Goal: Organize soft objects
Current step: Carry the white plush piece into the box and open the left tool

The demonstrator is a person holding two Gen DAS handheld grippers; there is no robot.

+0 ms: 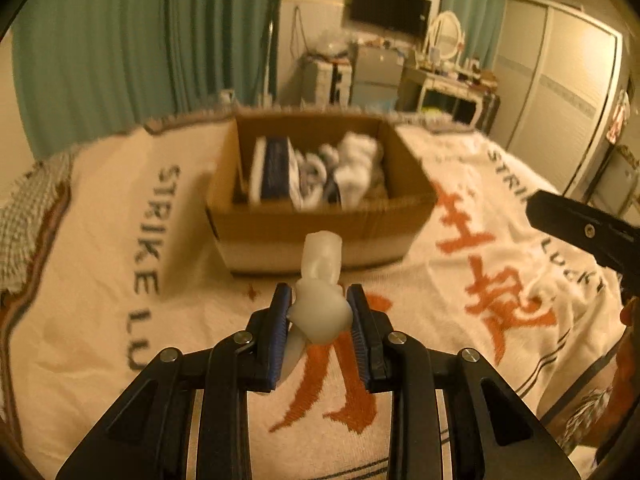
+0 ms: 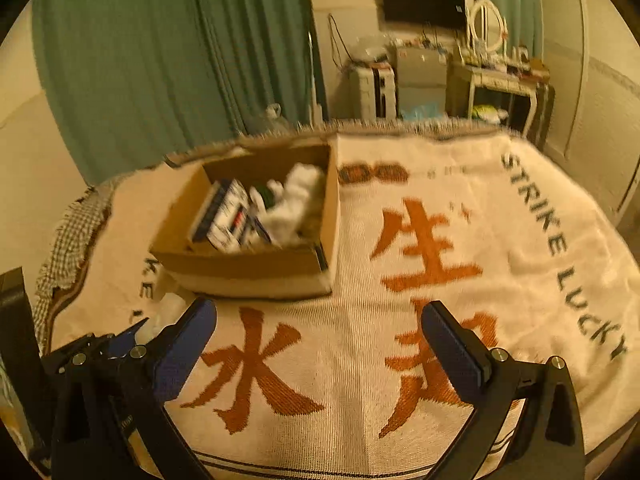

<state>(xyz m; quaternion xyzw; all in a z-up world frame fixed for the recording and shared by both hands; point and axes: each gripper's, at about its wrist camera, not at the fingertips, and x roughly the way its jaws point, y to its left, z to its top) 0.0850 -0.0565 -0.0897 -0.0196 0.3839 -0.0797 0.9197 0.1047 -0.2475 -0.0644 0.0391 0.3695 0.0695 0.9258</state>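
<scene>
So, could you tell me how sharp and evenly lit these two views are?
Left wrist view: warm orange cast, cardboard box motion-blurred, held white sock fairly sharp. Right wrist view: same cast, blanket lettering smeared, fisheye bending the edges.

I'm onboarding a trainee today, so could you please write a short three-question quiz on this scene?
1. True or false: the left gripper is shut on a white sock.
2. The right gripper is: A) open with nothing between its fingers, B) shut on a towel, C) inside the box.
3. Fill in: the box sits on a ____ printed with orange characters.

Key:
1. True.
2. A.
3. Blanket.
</scene>
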